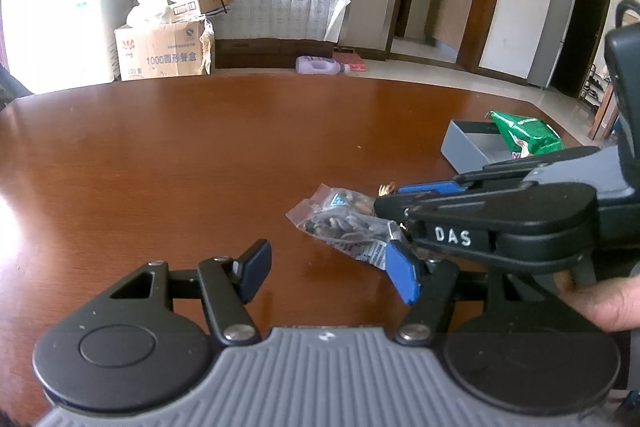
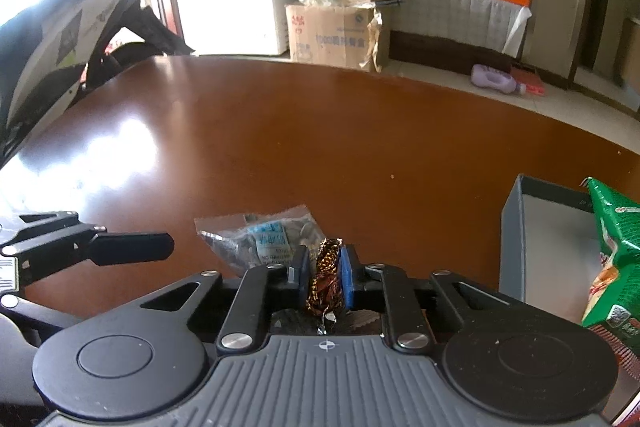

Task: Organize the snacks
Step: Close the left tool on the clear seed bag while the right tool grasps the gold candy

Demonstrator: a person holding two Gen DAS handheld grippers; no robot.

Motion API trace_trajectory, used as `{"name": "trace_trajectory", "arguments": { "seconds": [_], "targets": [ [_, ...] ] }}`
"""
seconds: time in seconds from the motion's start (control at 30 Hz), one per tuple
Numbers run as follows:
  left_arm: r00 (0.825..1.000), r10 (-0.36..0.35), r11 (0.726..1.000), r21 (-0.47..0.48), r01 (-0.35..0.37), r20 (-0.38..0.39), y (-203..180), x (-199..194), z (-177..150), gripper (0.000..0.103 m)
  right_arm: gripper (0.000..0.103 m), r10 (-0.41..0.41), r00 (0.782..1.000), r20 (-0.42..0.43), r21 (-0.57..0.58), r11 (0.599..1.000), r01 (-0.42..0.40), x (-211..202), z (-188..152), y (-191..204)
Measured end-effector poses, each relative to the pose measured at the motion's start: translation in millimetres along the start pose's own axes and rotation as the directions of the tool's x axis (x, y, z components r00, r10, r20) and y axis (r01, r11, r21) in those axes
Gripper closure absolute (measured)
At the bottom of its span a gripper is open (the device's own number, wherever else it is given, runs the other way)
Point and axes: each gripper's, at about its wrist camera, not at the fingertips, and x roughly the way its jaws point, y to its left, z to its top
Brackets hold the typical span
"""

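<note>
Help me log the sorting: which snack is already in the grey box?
The green bag. It leans in the grey box; the clear packet lies on the table, and the brown-gold candy is pinched in the right gripper.

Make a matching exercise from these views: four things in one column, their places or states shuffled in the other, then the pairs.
1. brown-and-gold foil candy
2. clear plastic packet of dark seeds
3. green snack bag
4. left gripper

A. leaning in the grey open box
B. open, holding nothing
C. pinched in the right gripper
D. lying flat on the brown wooden table

Pairs: 1-C, 2-D, 3-A, 4-B
</note>
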Motion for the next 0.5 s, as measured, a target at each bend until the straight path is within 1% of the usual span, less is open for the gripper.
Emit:
{"name": "trace_trajectory", "arguments": {
  "seconds": [0.17,0.3,0.33,0.5],
  "targets": [
    [1.000,-0.028,0.999,-0.021,0.028,0.001,-1.0,2.6,2.2,0.040,0.089,-0.005,1.000,0.008,0.017,1.000,0.004,-5.6,-0.6,-9.0],
    [0.998,-0.069,0.994,-0.085,0.067,-0.010,1.2,11.3,3.5,0.038,0.090,-0.003,1.000,0.018,0.029,1.000,0.003,-10.6,-1.6,-13.8],
    [0.998,-0.068,0.993,-0.097,0.066,-0.011,-0.5,12.0,1.0,0.036,0.090,-0.003,1.000,0.024,0.035,0.999,0.002,-12.4,-1.3,-15.7],
    [0.997,-0.076,0.989,-0.128,0.075,-0.003,1.4,12.8,1.0,0.036,0.090,0.000,0.999,0.042,0.053,0.999,-0.003,-19.6,-2.4,-23.2]
  ]
}}
